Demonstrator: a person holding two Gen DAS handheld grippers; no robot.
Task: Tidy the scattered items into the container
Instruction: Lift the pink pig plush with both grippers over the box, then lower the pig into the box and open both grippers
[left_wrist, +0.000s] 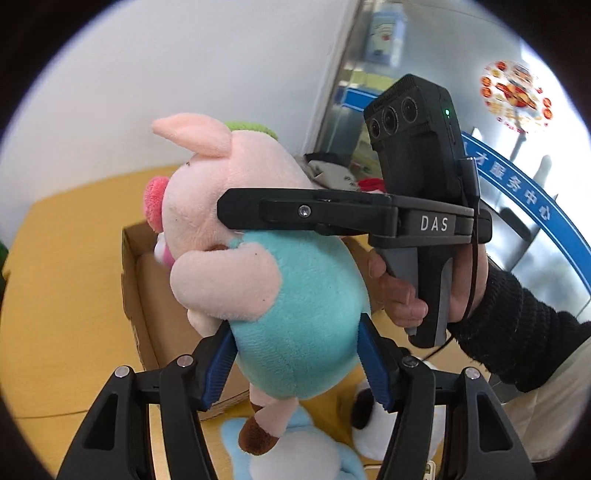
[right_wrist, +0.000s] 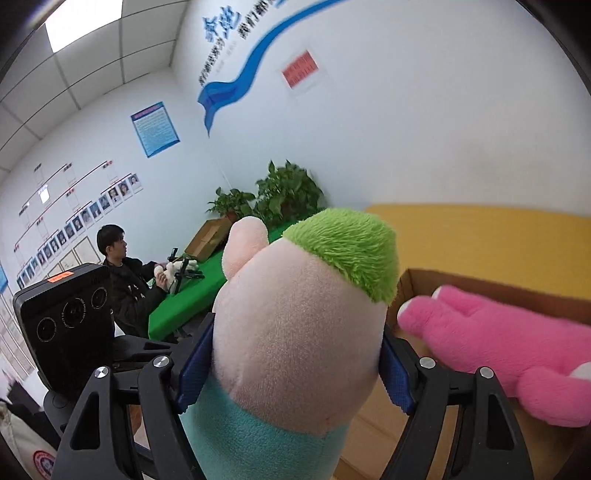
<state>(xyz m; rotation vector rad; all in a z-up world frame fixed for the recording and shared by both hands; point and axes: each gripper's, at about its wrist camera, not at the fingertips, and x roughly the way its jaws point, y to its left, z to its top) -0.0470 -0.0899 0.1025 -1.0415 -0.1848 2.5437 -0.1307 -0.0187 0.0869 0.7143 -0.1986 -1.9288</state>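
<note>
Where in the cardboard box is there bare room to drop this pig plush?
The cardboard box is crowded on its right, where the pink plush sprawls. Bare floor shows along the near-left wall in front of it. The pig plush is clamped by both grippers, left and right.

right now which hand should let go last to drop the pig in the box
Left, probably. The left gripper clamps the pig by its belly above the box, carrying the bulk; the right gripper only pinches the head.
</note>
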